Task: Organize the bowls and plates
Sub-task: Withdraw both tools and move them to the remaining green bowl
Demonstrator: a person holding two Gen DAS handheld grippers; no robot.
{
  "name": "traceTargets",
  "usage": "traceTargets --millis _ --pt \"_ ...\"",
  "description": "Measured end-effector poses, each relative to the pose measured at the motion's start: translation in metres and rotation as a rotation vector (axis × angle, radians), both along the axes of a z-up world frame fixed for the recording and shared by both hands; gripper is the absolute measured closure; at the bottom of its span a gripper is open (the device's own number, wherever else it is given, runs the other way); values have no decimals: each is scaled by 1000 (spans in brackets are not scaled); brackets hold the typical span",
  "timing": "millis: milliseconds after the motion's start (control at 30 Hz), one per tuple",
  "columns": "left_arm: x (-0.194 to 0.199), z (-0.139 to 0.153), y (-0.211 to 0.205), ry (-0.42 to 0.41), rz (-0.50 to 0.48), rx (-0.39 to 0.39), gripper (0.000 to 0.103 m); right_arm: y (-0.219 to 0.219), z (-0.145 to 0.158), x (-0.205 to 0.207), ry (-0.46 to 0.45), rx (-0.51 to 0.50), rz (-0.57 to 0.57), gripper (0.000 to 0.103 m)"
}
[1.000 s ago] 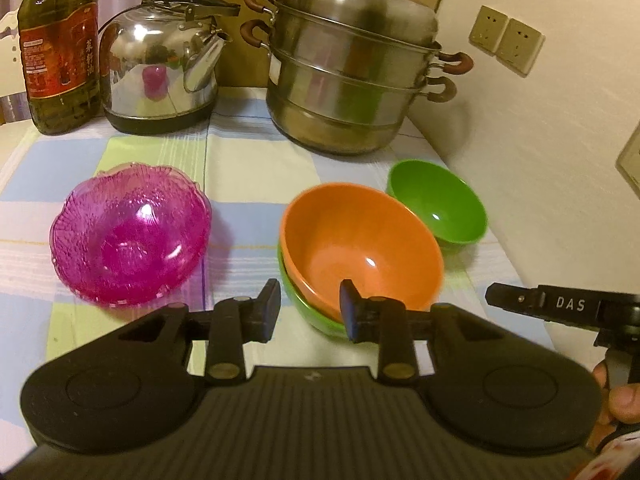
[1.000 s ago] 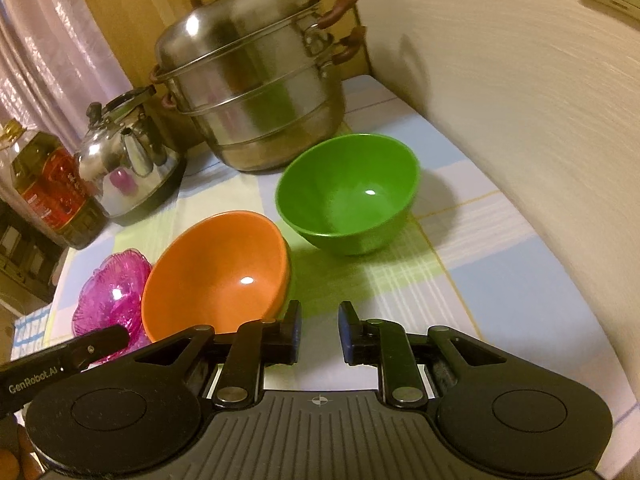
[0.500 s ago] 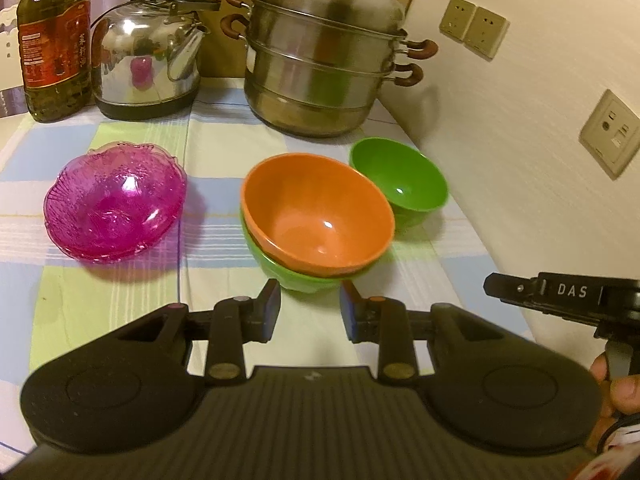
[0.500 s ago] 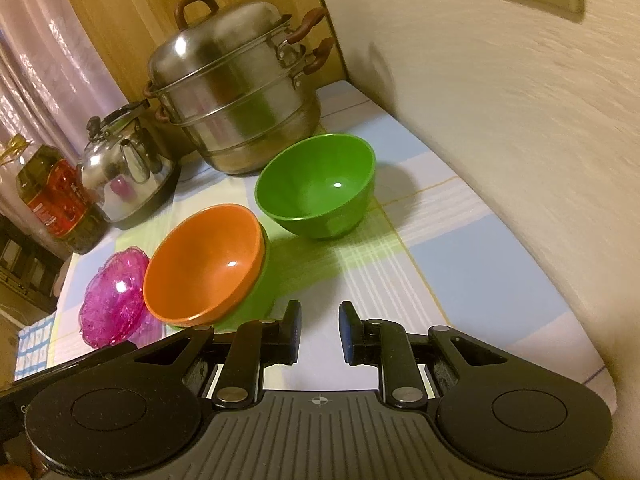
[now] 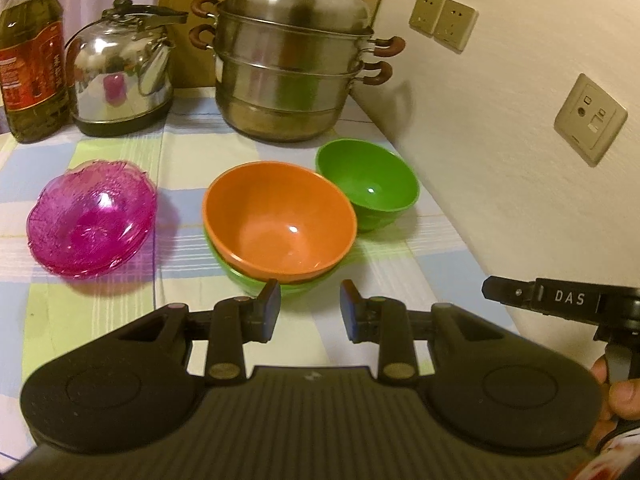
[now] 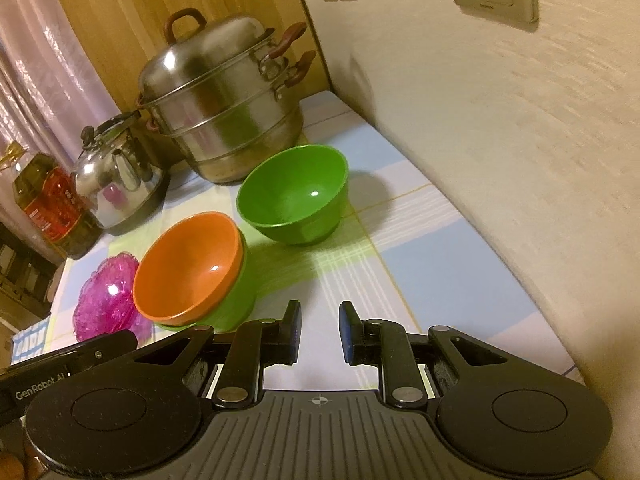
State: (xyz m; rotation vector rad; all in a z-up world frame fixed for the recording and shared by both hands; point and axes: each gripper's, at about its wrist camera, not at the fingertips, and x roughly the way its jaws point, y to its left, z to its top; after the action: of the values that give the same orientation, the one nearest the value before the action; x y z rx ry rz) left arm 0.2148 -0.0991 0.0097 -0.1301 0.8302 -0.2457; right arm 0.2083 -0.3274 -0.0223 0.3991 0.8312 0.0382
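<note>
An orange bowl (image 5: 280,224) sits nested in a green bowl (image 5: 256,284) at the middle of the checked tablecloth. A second green bowl (image 5: 368,184) stands alone just behind and to the right, near the wall. A pink glass bowl (image 5: 92,216) rests to the left. My left gripper (image 5: 310,308) hovers in front of the nested pair, open and empty. My right gripper (image 6: 320,328) hangs over bare cloth, jaws slightly apart and empty, with the orange bowl (image 6: 188,264) ahead to its left and the lone green bowl (image 6: 296,196) farther ahead.
A steel steamer pot (image 5: 292,68), a kettle (image 5: 120,76) and an oil bottle (image 5: 32,60) line the back of the table. The wall (image 5: 520,180) with sockets runs along the right side. The other gripper's tip (image 5: 560,300) and a hand (image 5: 616,392) show at the right.
Both grippers have drawn back from the bowls, which now look smaller and farther ahead. The bowls have not moved, and the jaws stand as before.
</note>
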Motion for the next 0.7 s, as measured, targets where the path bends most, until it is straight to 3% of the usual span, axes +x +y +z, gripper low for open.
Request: traceTargets --millis 367,700 --pt "15 9 -26 -18 -67 28 75 -15 2 5 -9 -2 -17 82" --pt "54 15 -43 -24 -131 76 75 -25 6 30 -24 -3 -27 82"
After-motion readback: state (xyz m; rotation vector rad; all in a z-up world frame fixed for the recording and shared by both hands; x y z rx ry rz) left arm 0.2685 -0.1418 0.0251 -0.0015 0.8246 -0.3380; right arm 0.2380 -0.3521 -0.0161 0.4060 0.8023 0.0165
